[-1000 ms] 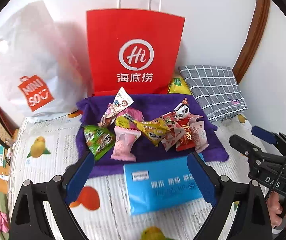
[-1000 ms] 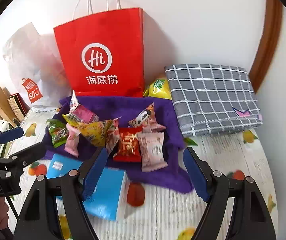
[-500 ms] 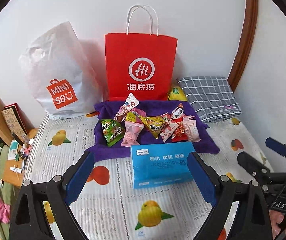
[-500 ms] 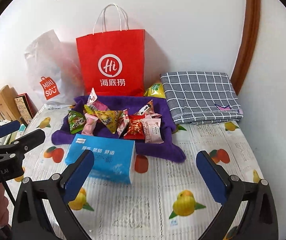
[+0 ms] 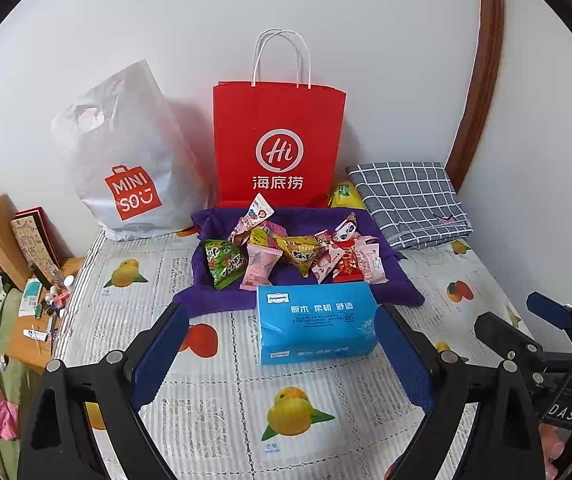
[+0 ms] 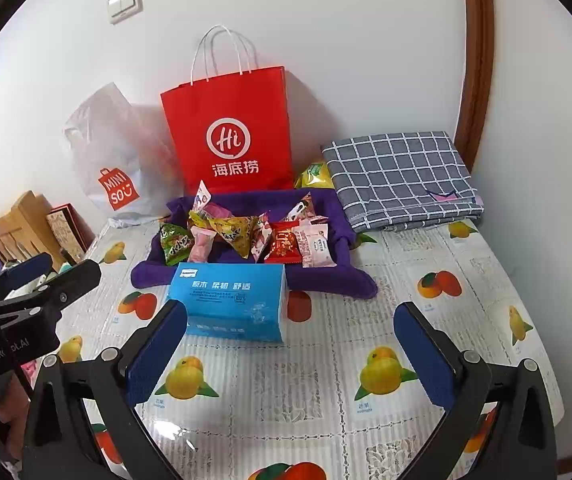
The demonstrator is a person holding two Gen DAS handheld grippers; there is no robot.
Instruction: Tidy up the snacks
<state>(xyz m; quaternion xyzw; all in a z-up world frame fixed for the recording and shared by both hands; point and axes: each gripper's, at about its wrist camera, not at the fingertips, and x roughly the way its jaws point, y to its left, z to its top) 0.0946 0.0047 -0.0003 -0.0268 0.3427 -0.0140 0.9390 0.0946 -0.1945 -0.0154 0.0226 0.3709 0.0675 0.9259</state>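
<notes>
Several wrapped snacks lie in a heap on a purple cloth (image 5: 397,292) (image 6: 337,280): a green packet (image 5: 224,262) (image 6: 174,245), a pink one (image 5: 261,266), a yellow one (image 5: 299,254) (image 6: 234,234) and a red one (image 5: 345,266) (image 6: 282,246). A red paper bag (image 5: 278,144) (image 6: 230,132) stands upright behind them. My left gripper (image 5: 282,354) is open and empty, well short of the cloth. My right gripper (image 6: 291,354) is open and empty too, to the right.
A blue tissue pack (image 5: 315,326) (image 6: 228,300) lies in front of the cloth. A white Miniso bag (image 5: 126,164) stands at the back left, a folded checked cloth (image 5: 409,200) (image 6: 401,178) at the back right. A fruit-print tablecloth (image 6: 385,372) covers the table. Clutter lies beyond the left edge.
Both grippers have pulled back and up from the snacks, so the whole table now shows. The right gripper's jaws have opened wider. The snacks have not moved.
</notes>
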